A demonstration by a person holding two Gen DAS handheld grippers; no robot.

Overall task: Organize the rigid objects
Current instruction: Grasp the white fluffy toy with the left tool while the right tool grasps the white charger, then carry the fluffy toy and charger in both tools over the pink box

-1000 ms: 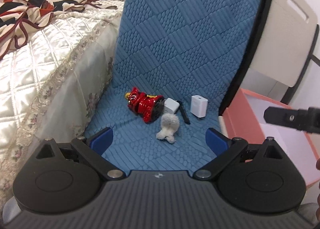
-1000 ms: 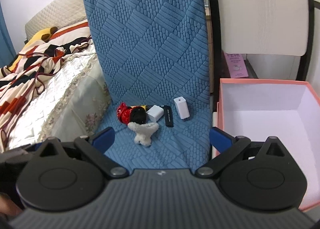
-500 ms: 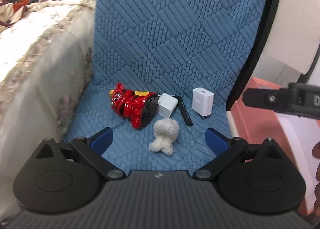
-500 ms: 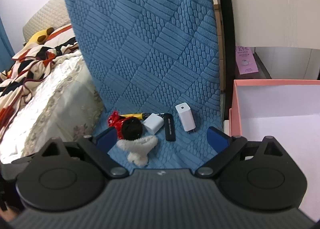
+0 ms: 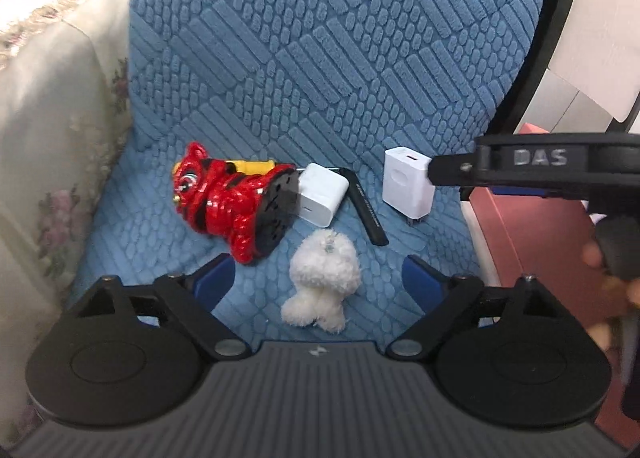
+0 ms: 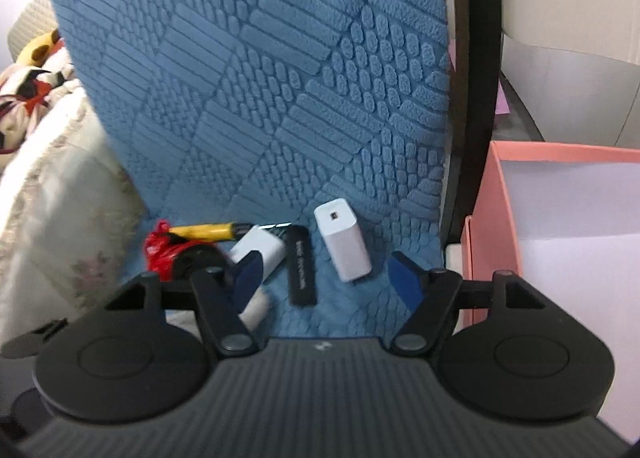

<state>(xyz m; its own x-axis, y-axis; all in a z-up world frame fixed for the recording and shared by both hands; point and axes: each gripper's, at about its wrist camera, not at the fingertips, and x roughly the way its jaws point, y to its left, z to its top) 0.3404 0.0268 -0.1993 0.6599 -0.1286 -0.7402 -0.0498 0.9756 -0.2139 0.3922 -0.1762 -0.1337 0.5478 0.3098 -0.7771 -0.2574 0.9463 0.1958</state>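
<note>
On the blue chair cushion lie a red lion figurine, a yellow item behind it, a white cube charger, a black stick, a white plug charger and a white plush. My left gripper hovers low with the plush between its closing jaws, pads apart from it. My right gripper is also closing, with the black stick and the plug charger between its fingers, neither touched. In the left wrist view the right gripper reaches in beside the plug charger.
A pink box with a white inside stands right of the chair seat. A bed with a cream quilt borders the seat on the left. The cushioned chair back rises just behind the objects.
Both grippers have come down and forward, so the objects look larger and nearer. The right gripper's fingers have drawn closer together. The right gripper has pushed further into the left wrist view.
</note>
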